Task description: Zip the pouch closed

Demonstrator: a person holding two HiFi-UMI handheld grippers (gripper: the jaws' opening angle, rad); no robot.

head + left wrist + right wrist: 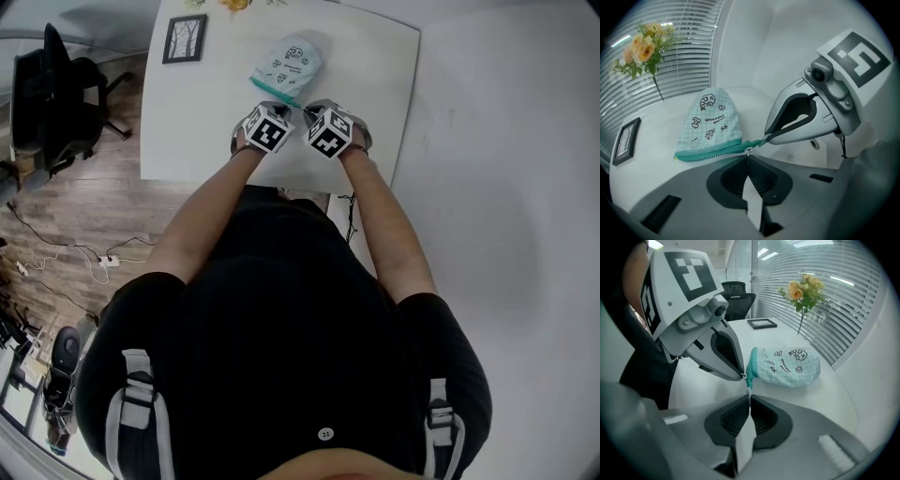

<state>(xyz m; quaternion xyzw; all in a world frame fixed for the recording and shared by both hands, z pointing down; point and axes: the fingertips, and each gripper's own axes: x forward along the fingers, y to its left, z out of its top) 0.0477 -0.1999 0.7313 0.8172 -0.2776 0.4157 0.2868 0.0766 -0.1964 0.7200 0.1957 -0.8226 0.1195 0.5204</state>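
A mint checked pouch (289,61) with cartoon prints lies on the white table (187,141), its teal zipper (712,152) facing me. Both grippers meet at the zipper's near end. In the left gripper view, my left gripper (748,157) is shut on the small metal zipper pull (748,150). Beside it, my right gripper (765,139) pinches the teal end tab of the zipper. The right gripper view shows the same: the right gripper (749,399) shut on the thin teal tab (749,380), the left gripper (741,376) tip beside it. The visible zipper length looks zipped.
A black picture frame (185,38) lies at the table's far left and a vase of yellow flowers (642,51) stands at the far edge. An office chair (52,94) stands on the wooden floor to the left. Window blinds (834,296) run behind the table.
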